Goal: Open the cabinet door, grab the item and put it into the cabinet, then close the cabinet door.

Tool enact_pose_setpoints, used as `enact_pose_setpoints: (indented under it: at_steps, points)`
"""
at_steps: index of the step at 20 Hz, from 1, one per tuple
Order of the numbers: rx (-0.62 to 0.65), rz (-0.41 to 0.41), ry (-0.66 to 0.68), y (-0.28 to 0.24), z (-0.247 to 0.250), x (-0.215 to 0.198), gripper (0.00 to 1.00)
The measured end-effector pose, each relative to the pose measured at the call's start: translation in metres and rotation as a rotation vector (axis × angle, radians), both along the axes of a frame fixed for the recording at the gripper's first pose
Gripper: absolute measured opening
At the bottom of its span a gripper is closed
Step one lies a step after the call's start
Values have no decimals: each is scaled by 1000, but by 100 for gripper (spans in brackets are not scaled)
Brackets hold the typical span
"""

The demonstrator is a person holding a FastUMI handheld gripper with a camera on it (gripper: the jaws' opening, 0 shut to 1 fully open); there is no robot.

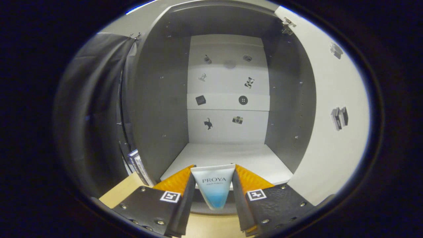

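Gripper view: tongs seemingly clamping tube.

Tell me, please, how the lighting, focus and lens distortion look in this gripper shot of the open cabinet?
Gripper view: strong fisheye bending bows the cabinet walls and the open door outward; light is even and soft on the back panel, the side walls sit in grey shade; no glare; the tube pinched between the gripper fingers is sharp, and the back wall's small pictures stay fairly crisp.
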State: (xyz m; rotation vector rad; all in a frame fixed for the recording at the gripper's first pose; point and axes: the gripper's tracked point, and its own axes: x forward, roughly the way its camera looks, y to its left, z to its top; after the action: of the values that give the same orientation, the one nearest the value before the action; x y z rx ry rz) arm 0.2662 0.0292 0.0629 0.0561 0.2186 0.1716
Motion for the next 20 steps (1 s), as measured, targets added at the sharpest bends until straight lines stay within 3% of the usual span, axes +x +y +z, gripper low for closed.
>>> enact_pose_setpoints:
  at_steps: [7,20]
  points:
    - [65,-29,-44,-5,18,72,58]
    - [28,-53,5,-10,-8,94,61]
